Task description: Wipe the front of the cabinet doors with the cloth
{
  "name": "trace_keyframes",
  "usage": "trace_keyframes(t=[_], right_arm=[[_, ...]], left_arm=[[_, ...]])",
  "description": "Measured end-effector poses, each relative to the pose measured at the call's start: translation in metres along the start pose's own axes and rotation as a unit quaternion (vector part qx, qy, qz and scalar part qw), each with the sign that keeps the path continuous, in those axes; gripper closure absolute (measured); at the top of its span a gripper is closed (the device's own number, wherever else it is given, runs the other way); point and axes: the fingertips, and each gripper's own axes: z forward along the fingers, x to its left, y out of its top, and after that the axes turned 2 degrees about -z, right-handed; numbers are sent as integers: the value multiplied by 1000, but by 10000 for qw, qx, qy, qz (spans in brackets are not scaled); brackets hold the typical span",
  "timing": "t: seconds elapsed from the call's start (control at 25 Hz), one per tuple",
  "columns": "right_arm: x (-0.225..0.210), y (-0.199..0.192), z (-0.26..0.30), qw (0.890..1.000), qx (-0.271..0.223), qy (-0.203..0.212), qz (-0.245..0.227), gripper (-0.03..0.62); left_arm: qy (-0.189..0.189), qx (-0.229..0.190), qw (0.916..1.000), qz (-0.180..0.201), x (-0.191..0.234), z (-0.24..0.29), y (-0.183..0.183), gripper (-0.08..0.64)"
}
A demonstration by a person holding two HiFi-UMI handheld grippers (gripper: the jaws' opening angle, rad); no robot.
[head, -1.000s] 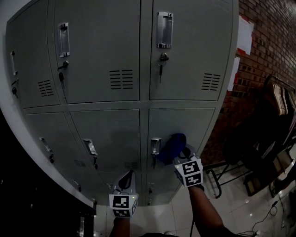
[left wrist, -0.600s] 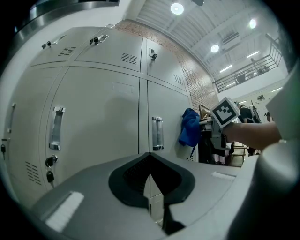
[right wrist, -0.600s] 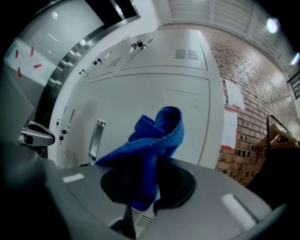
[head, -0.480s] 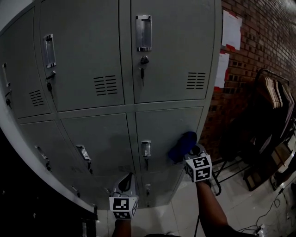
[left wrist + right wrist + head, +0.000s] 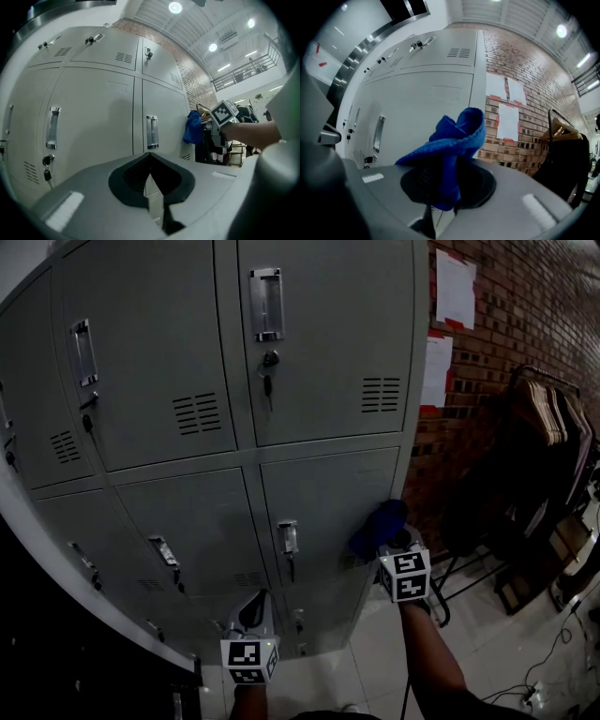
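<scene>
A grey metal locker cabinet (image 5: 234, 381) fills the head view, with several doors, handles and keys. My right gripper (image 5: 386, 542) is shut on a bunched blue cloth (image 5: 377, 525) that rests against the right side of the lower right door (image 5: 323, 493). In the right gripper view the blue cloth (image 5: 452, 140) sticks up out of the jaws in front of the door (image 5: 426, 103). My left gripper (image 5: 253, 613) hangs low in front of the bottom doors, shut and holding nothing. The left gripper view shows the cloth (image 5: 191, 126) and the right gripper's marker cube (image 5: 223, 112).
A brick wall (image 5: 525, 306) with white paper sheets (image 5: 455, 287) stands right of the cabinet. A dark rack with hangers (image 5: 548, 418) and a metal frame (image 5: 450, 587) stand on the tiled floor (image 5: 487, 652) at right. Cables (image 5: 553, 662) lie on the floor.
My right gripper has slid the cloth to the right across the lower door, from near its handle to the door's right side. The head view has shifted rightward. The left gripper stays put.
</scene>
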Motion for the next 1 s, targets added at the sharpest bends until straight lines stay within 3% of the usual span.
trace_keyframes(t=[0.36,0.72,0.84,1.0], right_arm=[[127,-10,1,9911,-111,1217,-535,520],[191,-14,24,9827,182,1520,-1045,518],[193,-14,29,9856,221,1355,-983,520],[191,-13,29,9854,221,1431,-897,520]], left_arm=[[78,-35,9999,52,11,-9,6,543],[341,-49,9994,52,39,-28,8,543],[400,-42,9992,40,46,-30,7,543],[421,-61,9991,28,50,-30,7,543]])
